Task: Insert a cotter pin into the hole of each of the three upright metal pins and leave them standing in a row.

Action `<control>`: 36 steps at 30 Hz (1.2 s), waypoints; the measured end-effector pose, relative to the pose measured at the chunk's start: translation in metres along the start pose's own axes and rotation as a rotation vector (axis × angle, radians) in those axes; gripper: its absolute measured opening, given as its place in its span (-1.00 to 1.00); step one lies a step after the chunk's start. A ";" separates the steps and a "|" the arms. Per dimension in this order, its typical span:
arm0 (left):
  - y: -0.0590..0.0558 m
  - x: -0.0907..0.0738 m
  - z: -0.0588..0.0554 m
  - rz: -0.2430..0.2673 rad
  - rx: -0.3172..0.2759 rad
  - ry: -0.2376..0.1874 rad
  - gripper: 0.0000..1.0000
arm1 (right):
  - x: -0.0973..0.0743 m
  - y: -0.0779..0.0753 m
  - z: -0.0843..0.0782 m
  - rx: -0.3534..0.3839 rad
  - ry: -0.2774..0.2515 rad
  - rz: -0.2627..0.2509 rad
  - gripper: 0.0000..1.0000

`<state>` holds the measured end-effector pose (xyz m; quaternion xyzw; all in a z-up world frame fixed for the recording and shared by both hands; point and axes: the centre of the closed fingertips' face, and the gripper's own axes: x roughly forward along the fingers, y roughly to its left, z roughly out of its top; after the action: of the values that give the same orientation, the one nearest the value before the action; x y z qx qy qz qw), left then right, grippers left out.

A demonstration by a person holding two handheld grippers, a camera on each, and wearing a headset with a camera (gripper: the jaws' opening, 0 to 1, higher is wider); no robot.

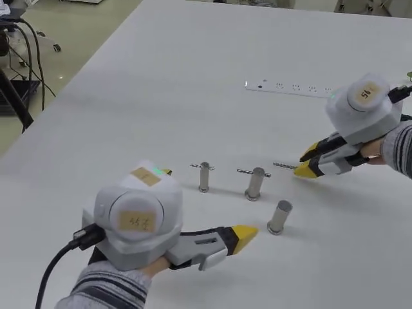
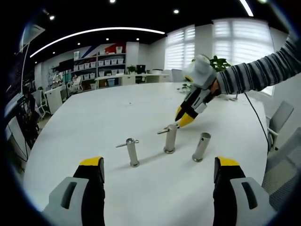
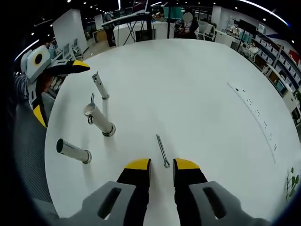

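Our right gripper (image 3: 162,165) sits barely open at the loose cotter pin (image 3: 161,147), left gripper (image 2: 160,163) wide; pinch off-centre and we reckon it skitters.

bench (image 1: 193,77): white, matt, smooth, faint soft sheen toward top of head view.
three metal pins (image 1: 205,177) (image 1: 255,184) (image 1: 279,217): bare steel, dull brushed grey, satin shine along sides.
cotter pin (image 3: 162,149), lower centre of right gripper view: thin bright metal wire.
left claw (image 2: 159,162), right claw (image 3: 162,165): pale grey matt plastic, black inner faces, glossy yellow tips.
label (image 1: 136,221): tan paper.
sleeve (image 1: 106,290): striped knit cloth.
power strip (image 1: 290,87): white smooth plastic.
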<state>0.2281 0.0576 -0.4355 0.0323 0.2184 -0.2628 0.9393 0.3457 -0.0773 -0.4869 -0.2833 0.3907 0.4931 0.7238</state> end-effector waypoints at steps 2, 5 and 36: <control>0.001 0.000 0.000 0.001 -0.002 0.000 0.91 | 0.003 -0.002 0.000 -0.005 0.014 0.003 -0.75; 0.002 0.000 -0.001 0.004 -0.005 0.003 0.90 | 0.007 -0.001 -0.002 -0.032 0.036 0.014 -0.79; -0.006 0.001 0.000 -0.013 0.010 0.016 0.80 | -0.007 0.004 0.003 -0.261 0.090 -0.038 -1.00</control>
<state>0.2263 0.0521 -0.4357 0.0375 0.2250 -0.2698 0.9355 0.3416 -0.0774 -0.4799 -0.4040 0.3499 0.5129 0.6718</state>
